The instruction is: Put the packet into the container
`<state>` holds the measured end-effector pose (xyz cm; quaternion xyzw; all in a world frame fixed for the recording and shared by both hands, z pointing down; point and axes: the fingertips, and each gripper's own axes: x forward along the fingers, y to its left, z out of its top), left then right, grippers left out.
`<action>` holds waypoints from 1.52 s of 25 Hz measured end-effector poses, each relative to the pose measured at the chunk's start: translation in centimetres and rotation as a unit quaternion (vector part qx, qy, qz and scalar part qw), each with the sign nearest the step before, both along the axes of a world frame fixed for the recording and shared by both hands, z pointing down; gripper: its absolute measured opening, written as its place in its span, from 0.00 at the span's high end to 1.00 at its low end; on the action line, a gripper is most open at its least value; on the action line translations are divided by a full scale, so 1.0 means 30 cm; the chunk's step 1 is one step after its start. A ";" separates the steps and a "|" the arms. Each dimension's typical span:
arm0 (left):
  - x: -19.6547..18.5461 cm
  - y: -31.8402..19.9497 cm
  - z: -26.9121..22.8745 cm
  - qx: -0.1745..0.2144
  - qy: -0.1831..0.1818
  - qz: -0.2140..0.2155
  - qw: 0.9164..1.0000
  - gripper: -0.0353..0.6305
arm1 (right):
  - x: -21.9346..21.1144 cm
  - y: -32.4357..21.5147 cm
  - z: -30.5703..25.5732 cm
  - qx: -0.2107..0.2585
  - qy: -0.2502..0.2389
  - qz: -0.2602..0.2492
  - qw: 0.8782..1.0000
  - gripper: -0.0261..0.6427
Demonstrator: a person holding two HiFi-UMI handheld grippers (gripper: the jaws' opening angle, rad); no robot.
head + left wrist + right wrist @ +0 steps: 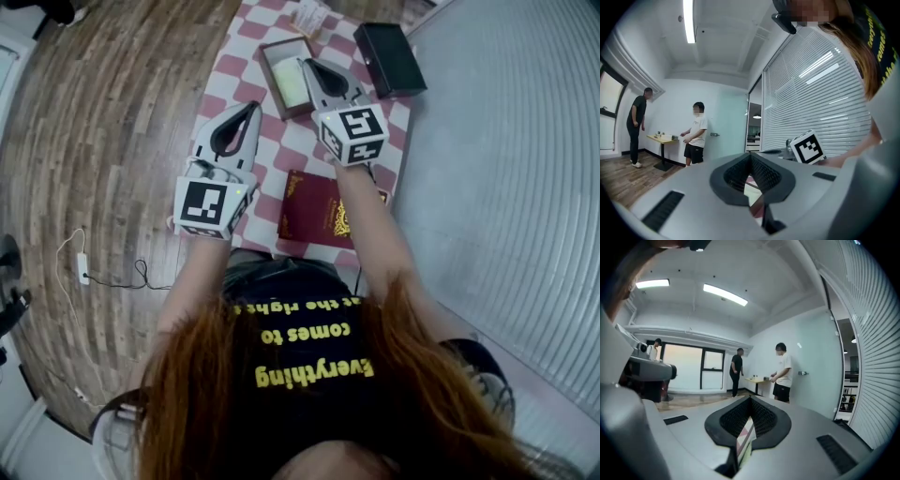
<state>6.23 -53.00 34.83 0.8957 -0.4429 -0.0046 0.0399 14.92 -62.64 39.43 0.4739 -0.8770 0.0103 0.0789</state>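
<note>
1. The right tool (pixel 307 64) is clenched: its grey jaws meet at the tips, with nothing gripped between them. It points over the near right edge of the open brown rectangular container (pixel 269 80).
2. The left tool (pixel 253 106) is clenched too, its tips together and empty, down and to the left of the container, above the red-and-white chequered cloth (pixel 281 141).
3. The pale yellow-green flat packet (pixel 291 86) lies inside the container, just beside the right tool's tips; I cannot tell whether they touch.
4. A black rectangular box (pixel 389 58) sits to the right of the container, apart from it.
5. A small white packet (pixel 309 16) lies beyond the container, at the cloth's far edge.
6. A maroon flat item with gold print (pixel 314 208) lies on the cloth on the person's side of the container, well apart from it.
</note>
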 end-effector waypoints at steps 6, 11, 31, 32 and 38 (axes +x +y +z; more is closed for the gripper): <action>0.041 0.040 -0.018 0.021 -0.001 0.019 1.000 0.95 | 0.007 0.154 -0.177 0.058 -0.054 -0.004 0.997 0.94; 0.077 0.077 -0.056 0.020 0.009 0.036 0.999 0.95 | 0.017 0.257 -0.237 0.065 -0.076 -0.012 0.995 0.94; 0.153 0.111 -0.098 0.036 0.006 0.074 0.997 0.95 | 0.037 0.365 -0.257 0.061 -0.080 -0.002 0.995 0.94; 0.156 0.110 -0.098 0.036 0.007 0.075 0.997 0.95 | 0.042 0.363 -0.259 0.061 -0.079 0.000 0.995 0.94; 0.170 0.108 -0.096 0.037 0.005 0.080 0.996 0.95 | 0.045 0.360 -0.259 0.055 -0.087 0.002 0.995 0.94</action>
